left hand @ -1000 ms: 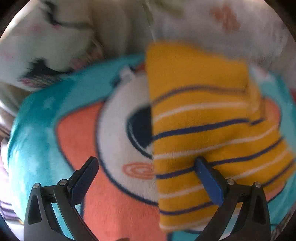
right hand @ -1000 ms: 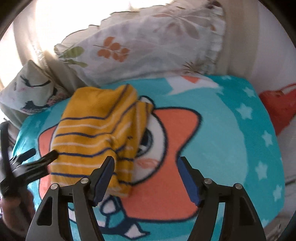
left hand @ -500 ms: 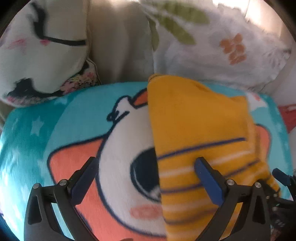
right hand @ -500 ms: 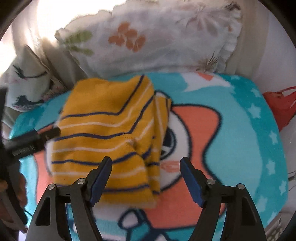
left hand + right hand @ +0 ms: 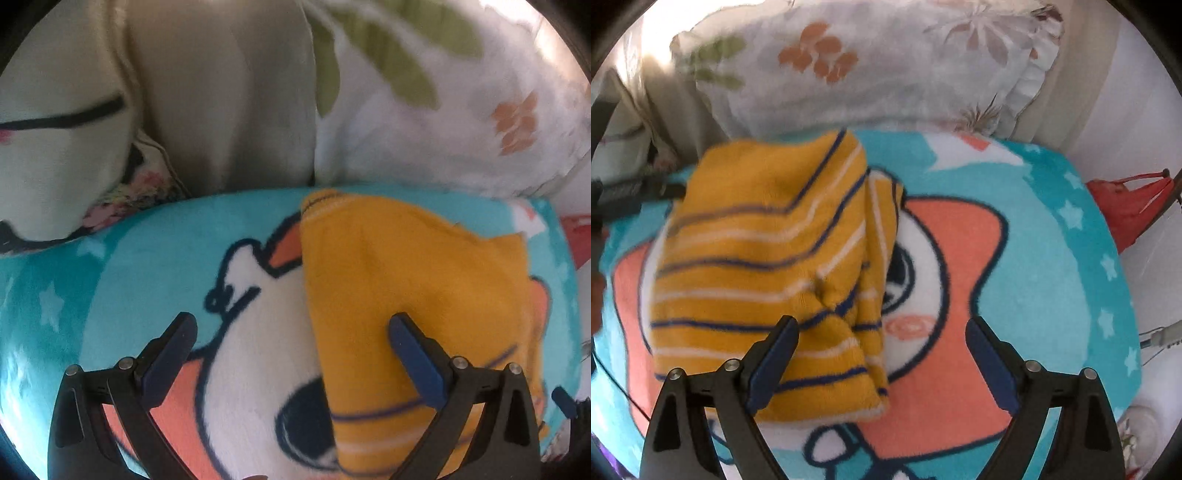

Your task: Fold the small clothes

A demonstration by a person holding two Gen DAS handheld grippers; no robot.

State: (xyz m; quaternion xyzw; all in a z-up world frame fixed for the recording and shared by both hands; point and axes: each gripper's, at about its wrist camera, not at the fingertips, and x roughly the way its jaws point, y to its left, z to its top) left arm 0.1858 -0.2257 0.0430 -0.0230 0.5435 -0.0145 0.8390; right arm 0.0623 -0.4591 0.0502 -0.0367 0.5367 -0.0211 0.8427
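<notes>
Mustard striped garment lies folded on the teal blanket below the pillow; left tool and right tool both gape empty, so press layers flat, then square the edges.

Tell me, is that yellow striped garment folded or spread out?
Folded: the yellow striped garment lies as a compact bundle, layered edges stacked along its right side, on the cartoon blanket.
</notes>
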